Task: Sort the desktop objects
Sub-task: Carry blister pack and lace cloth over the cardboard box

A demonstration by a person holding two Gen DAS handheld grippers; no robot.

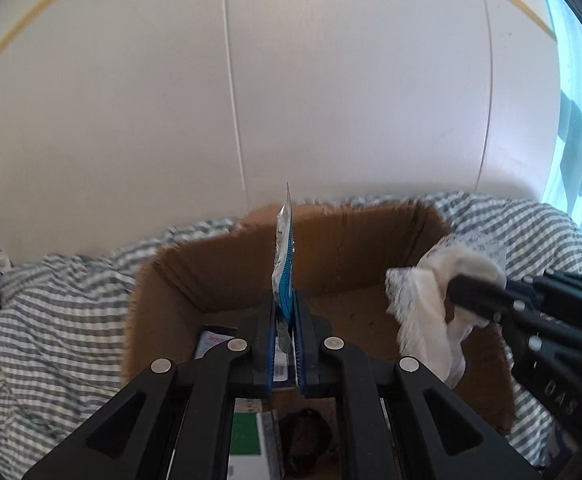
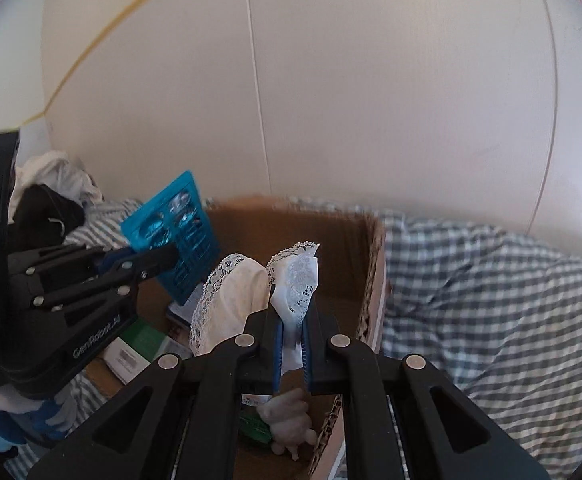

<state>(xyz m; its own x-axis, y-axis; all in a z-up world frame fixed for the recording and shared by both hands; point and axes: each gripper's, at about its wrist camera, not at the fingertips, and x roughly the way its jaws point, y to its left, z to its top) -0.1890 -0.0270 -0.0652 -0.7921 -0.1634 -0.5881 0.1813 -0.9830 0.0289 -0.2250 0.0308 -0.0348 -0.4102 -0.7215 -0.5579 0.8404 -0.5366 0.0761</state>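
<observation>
Both tools hang over an open cardboard box (image 1: 355, 240) that sits on a bed covered in a striped and checked blanket (image 2: 491, 280), with a pale wall behind it, so each carried thing is lined up to go into the same container. The left tool (image 1: 286, 320) is pressed together on a blue blister pack (image 1: 285, 268), pinching it by its lower edge; from the left wrist view the pack stands upright and edge-on, which fits a thin, stiff card being held by a narrow strip so it clears the box wall. From the right wrist view the same pack (image 2: 171, 236) shows its blue face at the left side, above the near-left part of the box. The right tool (image 2: 291, 344) is pinched on a white lace-trimmed cloth (image 2: 291, 288); the soft fabric bunches above the blue pads and droops over the box interior, since a limp thing can only be gripped at a gathered fold. Inside the box lie a green and white carton (image 2: 139, 344), near the left wall, and a small pale figurine (image 2: 291, 424) on the near floor, so sorted things seem to be collecting there. Judging by this, both loads are about to be lowered in, and the cloth could snag on the box rim
</observation>
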